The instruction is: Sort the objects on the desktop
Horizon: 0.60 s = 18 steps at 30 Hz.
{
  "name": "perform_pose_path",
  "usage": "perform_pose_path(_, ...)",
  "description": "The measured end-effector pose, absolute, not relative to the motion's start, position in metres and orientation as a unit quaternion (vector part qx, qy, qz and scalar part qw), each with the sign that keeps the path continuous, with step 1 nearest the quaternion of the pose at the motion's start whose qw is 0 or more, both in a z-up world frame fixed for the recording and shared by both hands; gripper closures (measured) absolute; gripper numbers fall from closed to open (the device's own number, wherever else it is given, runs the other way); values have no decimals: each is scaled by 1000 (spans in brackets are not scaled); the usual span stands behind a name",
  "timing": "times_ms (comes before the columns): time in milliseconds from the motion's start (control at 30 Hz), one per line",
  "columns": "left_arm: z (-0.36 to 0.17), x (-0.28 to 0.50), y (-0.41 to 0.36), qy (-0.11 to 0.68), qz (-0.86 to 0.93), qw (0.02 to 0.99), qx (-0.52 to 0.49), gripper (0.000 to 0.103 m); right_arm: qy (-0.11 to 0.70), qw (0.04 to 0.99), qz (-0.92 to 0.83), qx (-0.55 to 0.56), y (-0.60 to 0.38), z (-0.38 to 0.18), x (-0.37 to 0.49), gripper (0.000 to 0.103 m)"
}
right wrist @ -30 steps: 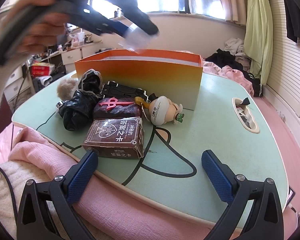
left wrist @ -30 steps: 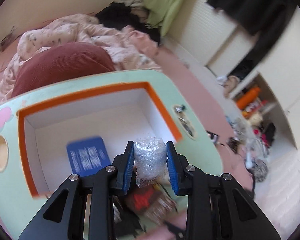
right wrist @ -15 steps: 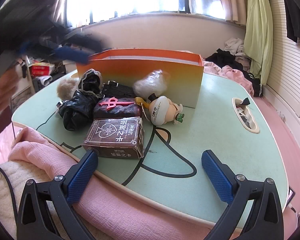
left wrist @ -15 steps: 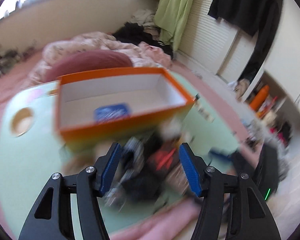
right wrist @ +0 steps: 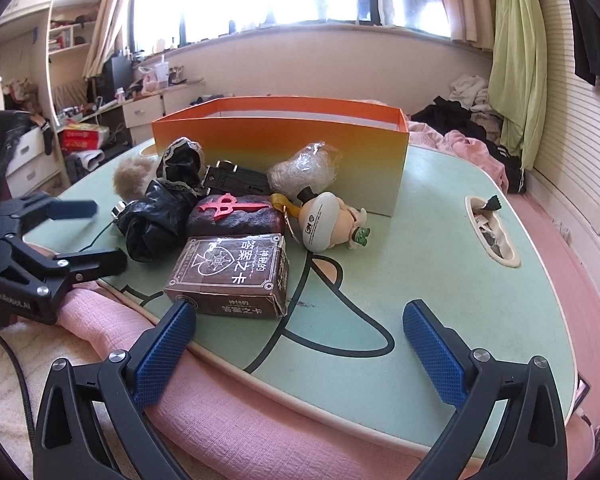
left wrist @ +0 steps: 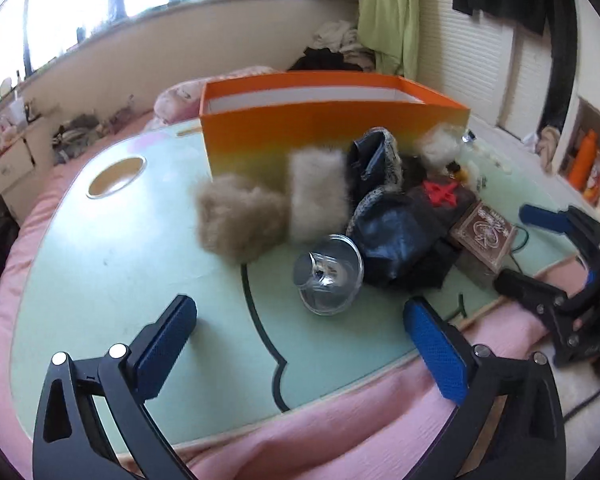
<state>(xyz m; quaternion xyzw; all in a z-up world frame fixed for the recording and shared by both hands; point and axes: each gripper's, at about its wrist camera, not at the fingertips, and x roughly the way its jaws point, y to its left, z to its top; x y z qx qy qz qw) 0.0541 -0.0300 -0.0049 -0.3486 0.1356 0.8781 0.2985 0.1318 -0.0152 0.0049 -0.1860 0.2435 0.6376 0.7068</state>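
An orange box (left wrist: 332, 136) (right wrist: 284, 140) stands on the mint-green table (left wrist: 100, 256). In front of it lie beige fur pieces (left wrist: 240, 220), a clear round lid (left wrist: 327, 274), a black crumpled bag (right wrist: 152, 220), a dark red case (right wrist: 232, 216), a brown card box (right wrist: 232, 272), a figurine keychain (right wrist: 328, 224) and a plastic-wrapped bundle (right wrist: 300, 170). My left gripper (left wrist: 300, 344) is open and empty at the table's near edge. My right gripper (right wrist: 300, 344) is open and empty, just in front of the card box.
A pink blanket (right wrist: 228, 404) lies under the table's front edge. The table has a round cup hole (left wrist: 116, 176) and a side slot with small items (right wrist: 492, 232). Each gripper shows in the other's view: the left one (right wrist: 76, 236), the right one (left wrist: 528, 248).
My left gripper opened and let go of the wrapped bundle, which now lies beside the box, outside it. The left gripper drew back to the table's front edge. The right gripper stayed still.
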Motion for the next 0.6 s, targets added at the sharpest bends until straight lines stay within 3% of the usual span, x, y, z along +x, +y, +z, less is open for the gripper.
perform_pose_path(600, -9, 56, -32, 136, 878, 305, -344, 0, 244, 708, 637, -186, -15, 4, 133, 0)
